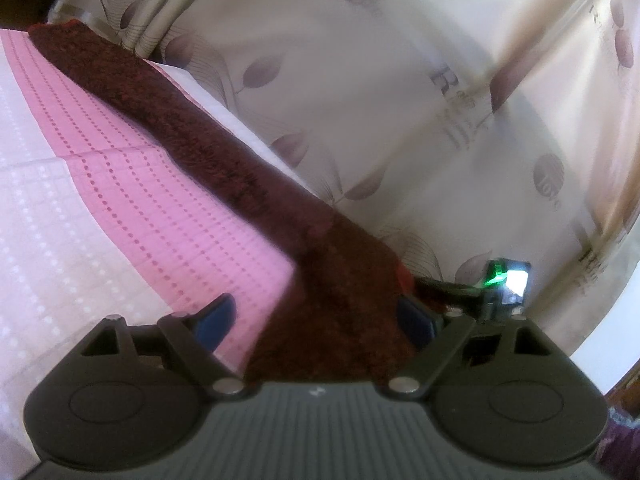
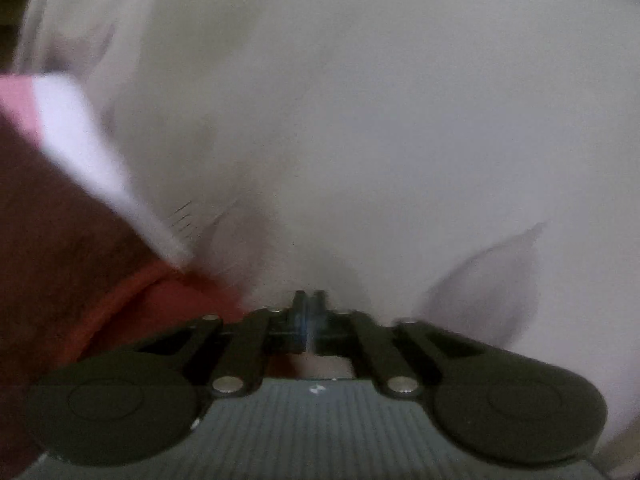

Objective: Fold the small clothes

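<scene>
A dark maroon fuzzy garment (image 1: 208,136) lies in a long strip along the bed's edge, over a pink and white dotted bedspread (image 1: 120,200). My left gripper (image 1: 320,320) is open, its blue-padded fingers (image 1: 216,316) astride the garment's near end. The right gripper (image 1: 472,292) shows at the garment's near corner in the left wrist view. In the right wrist view the right gripper (image 2: 308,300) has its jaws together. The maroon garment (image 2: 60,240) with a red edge (image 2: 168,300) lies left of it. The view is blurred, so whether cloth is pinched is unclear.
A cream curtain (image 1: 380,80) with purple leaf prints hangs close behind the bed edge; it fills the right wrist view (image 2: 360,120). A white sheet edge (image 1: 224,104) runs between garment and curtain.
</scene>
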Available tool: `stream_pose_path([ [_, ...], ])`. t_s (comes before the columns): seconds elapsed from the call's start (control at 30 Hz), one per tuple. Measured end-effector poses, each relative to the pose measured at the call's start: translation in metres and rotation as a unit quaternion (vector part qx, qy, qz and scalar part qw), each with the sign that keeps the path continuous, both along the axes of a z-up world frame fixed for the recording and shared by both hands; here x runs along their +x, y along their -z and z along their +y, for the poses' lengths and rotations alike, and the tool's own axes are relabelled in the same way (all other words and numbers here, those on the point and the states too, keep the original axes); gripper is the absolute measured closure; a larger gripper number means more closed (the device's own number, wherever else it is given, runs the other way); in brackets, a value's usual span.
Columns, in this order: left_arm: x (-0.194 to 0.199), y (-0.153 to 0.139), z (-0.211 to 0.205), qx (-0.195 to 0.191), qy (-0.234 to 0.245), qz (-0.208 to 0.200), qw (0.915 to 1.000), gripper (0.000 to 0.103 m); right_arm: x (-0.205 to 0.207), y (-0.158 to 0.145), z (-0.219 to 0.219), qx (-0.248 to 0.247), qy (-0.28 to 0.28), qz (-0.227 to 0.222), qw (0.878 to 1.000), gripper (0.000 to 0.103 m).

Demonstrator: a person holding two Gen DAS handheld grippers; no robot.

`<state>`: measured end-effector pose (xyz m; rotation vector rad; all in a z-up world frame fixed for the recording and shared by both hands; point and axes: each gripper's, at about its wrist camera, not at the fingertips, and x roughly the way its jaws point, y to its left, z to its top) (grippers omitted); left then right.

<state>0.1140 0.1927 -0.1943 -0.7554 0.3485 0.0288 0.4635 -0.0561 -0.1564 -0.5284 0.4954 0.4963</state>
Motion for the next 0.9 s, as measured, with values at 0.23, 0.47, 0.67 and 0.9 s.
stream_pose_path([
  [0.23,0.000,0.000,-0.002,0.004,-0.002,-0.001,1.0000,0.015,-0.023,-0.066,-0.113,0.217,0.055,0.029,0.974,0.071],
  [0.47,-0.004,-0.005,-0.007,0.029,0.001,-0.011,0.9995,0.015,-0.132,-0.062,-0.268,0.270,0.168,0.036,0.947,0.028],
  [0.67,-0.005,-0.010,-0.013,0.052,-0.001,-0.014,0.9985,0.014,-0.225,-0.011,-0.472,0.374,0.411,0.041,0.830,0.017],
  [0.9,-0.006,-0.016,-0.024,0.090,-0.011,-0.010,0.9958,0.014,-0.256,0.043,-0.588,0.509,0.466,0.064,0.721,0.017],
])
